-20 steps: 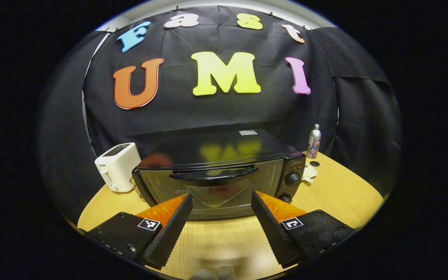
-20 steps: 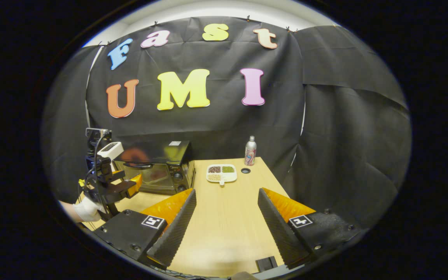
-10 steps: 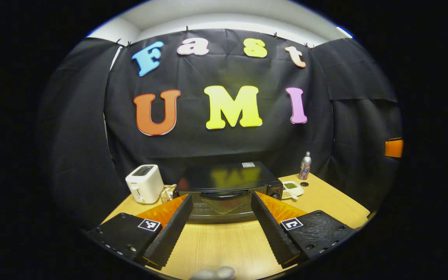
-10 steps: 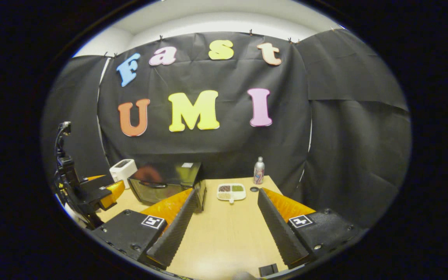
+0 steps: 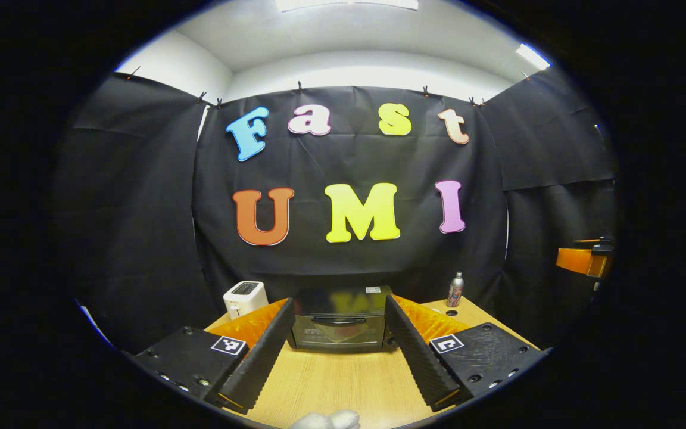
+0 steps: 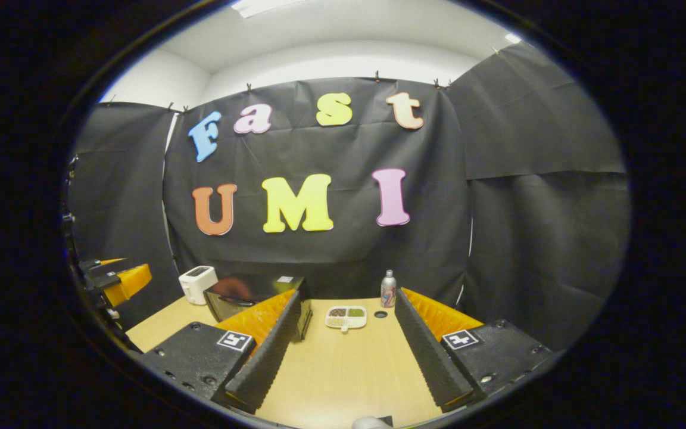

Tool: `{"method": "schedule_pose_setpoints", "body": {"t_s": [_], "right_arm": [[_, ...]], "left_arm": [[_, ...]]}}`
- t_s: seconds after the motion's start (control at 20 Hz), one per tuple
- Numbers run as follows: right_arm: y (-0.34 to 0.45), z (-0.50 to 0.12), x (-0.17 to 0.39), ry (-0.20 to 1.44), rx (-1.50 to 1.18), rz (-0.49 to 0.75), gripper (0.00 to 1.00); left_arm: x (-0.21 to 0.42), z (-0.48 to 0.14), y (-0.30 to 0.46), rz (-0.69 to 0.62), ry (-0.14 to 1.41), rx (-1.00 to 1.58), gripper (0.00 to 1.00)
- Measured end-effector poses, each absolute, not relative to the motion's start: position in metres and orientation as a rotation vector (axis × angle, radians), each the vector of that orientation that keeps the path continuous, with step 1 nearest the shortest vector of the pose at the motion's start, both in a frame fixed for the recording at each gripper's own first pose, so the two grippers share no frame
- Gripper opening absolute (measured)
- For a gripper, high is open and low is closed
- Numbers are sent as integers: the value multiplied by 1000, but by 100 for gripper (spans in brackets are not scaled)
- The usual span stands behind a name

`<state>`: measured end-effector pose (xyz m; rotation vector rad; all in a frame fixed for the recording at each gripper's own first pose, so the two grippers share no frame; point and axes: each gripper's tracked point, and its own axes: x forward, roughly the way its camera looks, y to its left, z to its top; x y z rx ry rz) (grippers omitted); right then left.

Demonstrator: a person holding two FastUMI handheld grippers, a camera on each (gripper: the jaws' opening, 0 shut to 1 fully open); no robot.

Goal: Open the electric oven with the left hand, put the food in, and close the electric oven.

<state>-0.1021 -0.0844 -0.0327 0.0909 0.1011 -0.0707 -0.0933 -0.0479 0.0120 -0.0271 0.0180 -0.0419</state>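
On the pale wooden desk [image 5: 343, 381] before you: black electric oven [image 5: 339, 325], glass door closed, at the far edge between your left gripper [image 5: 339, 351] jaws — wide apart, holding nothing. White toaster [image 5: 245, 297] to its left; silver bottle [image 5: 455, 289] to its right. Your right gripper [image 6: 348, 342] — jaws wide, empty — faces a white divided tray of food [image 6: 346, 317] lying just right of the oven.
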Motion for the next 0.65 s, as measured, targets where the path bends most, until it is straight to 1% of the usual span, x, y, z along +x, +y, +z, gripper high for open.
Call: {"method": "schedule_pose_setpoints", "body": {"t_s": [0.1, 0.4, 0.45, 0.5, 0.65], "right_arm": [[-93, -35, -110, 105, 97, -75, 96], [-98, -25, -119, 72, 112, -60, 96], [-97, -22, -120, 64, 106, -58, 100], [-96, -19, -120, 61, 102, -55, 96], [-91, -17, -119, 53, 98, -45, 96]], "left_arm": [[-105, 16, -50, -19, 8, -12, 96], [-121, 20, -65, -19, 10, -38, 96], [-121, 22, -67, -20, 8, -37, 96], [-120, 25, -68, -27, 1, -34, 96], [-117, 31, -72, -46, -8, -31, 96]]}}
